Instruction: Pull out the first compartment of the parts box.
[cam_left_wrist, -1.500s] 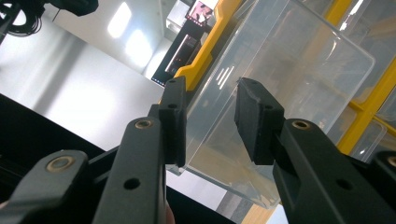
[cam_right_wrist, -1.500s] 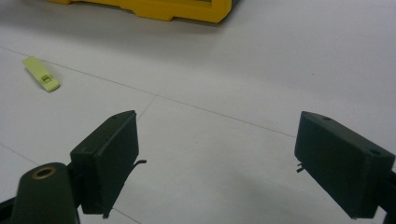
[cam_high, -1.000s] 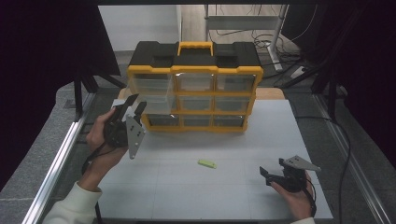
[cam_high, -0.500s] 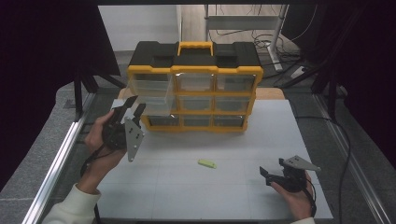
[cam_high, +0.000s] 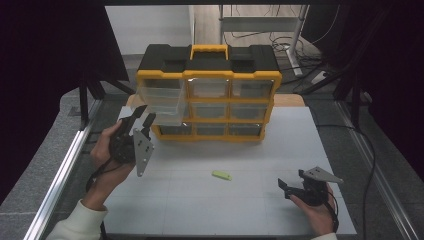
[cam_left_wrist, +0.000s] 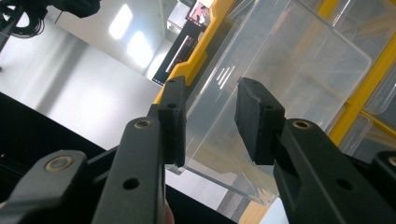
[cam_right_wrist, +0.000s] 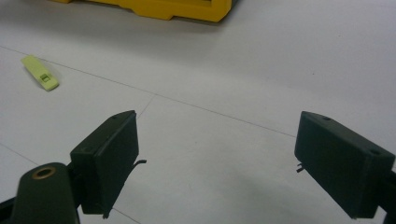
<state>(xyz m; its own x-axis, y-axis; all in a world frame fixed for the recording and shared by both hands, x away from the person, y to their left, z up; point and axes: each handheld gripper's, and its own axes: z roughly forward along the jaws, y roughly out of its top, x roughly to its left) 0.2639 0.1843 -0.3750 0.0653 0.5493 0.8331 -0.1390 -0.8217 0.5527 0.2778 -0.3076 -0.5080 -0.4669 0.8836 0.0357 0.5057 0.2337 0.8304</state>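
A yellow and black drawer cabinet (cam_high: 207, 75) stands at the back of the white table. Its top-left clear drawer (cam_high: 159, 100) is pulled out toward me. My left gripper (cam_high: 142, 119) is held up just left of that drawer's front, pointing at it. In the left gripper view the jaws (cam_left_wrist: 210, 121) stand partly apart, with the clear drawer (cam_left_wrist: 289, 60) close behind them and its lower corner showing in the gap; the pads press on nothing. My right gripper (cam_high: 290, 187) rests low at the front right, open and empty (cam_right_wrist: 224, 163).
A small pale-green piece (cam_high: 221, 175) lies flat on the table (cam_high: 200, 210) between the two hands, left of the right gripper (cam_right_wrist: 41, 73). The cabinet's yellow base (cam_right_wrist: 173, 8) shows at the top of the right gripper view. A metal rail (cam_high: 60, 175) runs along the left edge.
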